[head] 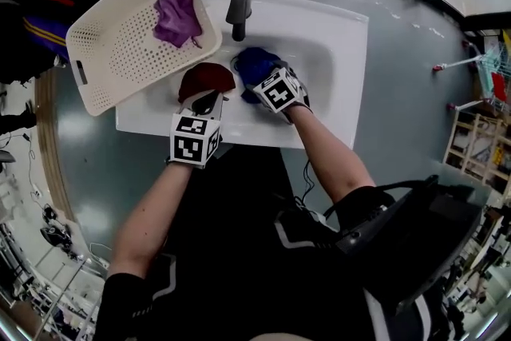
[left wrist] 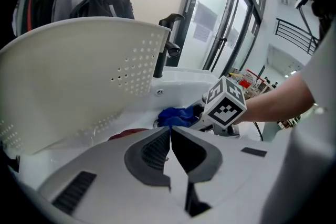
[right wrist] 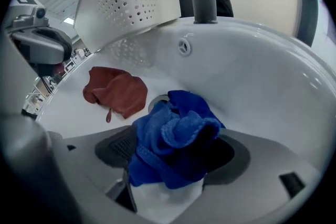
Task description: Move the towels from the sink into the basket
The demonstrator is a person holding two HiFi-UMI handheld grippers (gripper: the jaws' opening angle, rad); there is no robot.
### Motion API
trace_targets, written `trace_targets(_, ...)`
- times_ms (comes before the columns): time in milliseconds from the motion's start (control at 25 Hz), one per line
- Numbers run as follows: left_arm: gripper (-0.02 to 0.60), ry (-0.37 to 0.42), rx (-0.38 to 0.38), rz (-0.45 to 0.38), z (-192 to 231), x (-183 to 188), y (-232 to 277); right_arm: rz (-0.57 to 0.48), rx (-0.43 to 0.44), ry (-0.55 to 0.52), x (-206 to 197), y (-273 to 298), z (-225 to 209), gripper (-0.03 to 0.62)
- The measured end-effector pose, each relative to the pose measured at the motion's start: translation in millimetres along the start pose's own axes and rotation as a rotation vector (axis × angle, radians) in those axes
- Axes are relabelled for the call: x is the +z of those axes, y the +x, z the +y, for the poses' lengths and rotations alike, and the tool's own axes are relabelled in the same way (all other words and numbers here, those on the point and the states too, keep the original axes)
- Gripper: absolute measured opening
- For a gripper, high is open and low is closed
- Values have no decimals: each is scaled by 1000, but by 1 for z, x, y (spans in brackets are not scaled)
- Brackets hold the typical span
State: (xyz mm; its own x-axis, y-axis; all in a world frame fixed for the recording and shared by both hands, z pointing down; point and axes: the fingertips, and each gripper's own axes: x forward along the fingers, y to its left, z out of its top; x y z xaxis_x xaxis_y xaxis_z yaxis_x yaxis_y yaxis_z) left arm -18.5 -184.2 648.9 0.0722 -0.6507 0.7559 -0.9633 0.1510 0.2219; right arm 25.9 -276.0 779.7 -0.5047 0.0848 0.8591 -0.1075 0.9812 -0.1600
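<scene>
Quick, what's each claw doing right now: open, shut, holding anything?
Left claw: shut, empty.
Right claw: open, blue towel between its jaws, not gripped.

Both bare forearms reach forward and down, the left arm (head: 152, 212) beside the right arm (head: 327, 152). The left gripper (left wrist: 169, 132) tilts downward, its jaws closed together with nothing between them. The right gripper (right wrist: 176, 157) also points down, its jaws spread wide around a bunched blue towel (right wrist: 176, 118).
</scene>
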Motion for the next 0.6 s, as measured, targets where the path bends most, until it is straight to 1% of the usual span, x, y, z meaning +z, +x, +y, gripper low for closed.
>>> trace_targets(200, 6, -30, 32, -27, 5, 5, -1, 15, -17, -22, -1, 8, -6, 377)
trace_targets(280, 6, -45, 43, -35, 6, 6, -5, 20, -21, -22, -3, 8, -6, 358)
trace_targets(320, 6, -47, 43, -35, 5, 7, -6, 26, -26, -23, -4, 8, -6, 316)
trace_targets(360, 6, -44, 43, -34, 5, 8, -8, 34, -34, -22, -5, 8, -7, 240)
trace_targets(400, 6, -39, 44, -33, 5, 9, -9, 43, -45, -21, -5, 8, -9, 202)
trace_targets(480, 6, -31, 48, -38, 5, 13, -13, 53, -60, -10, -5, 8, -13, 184)
trace_targets(600, 6, -16, 38, -65, 1, 20, -25, 50, -61, 17, -4, 2, -13, 130)
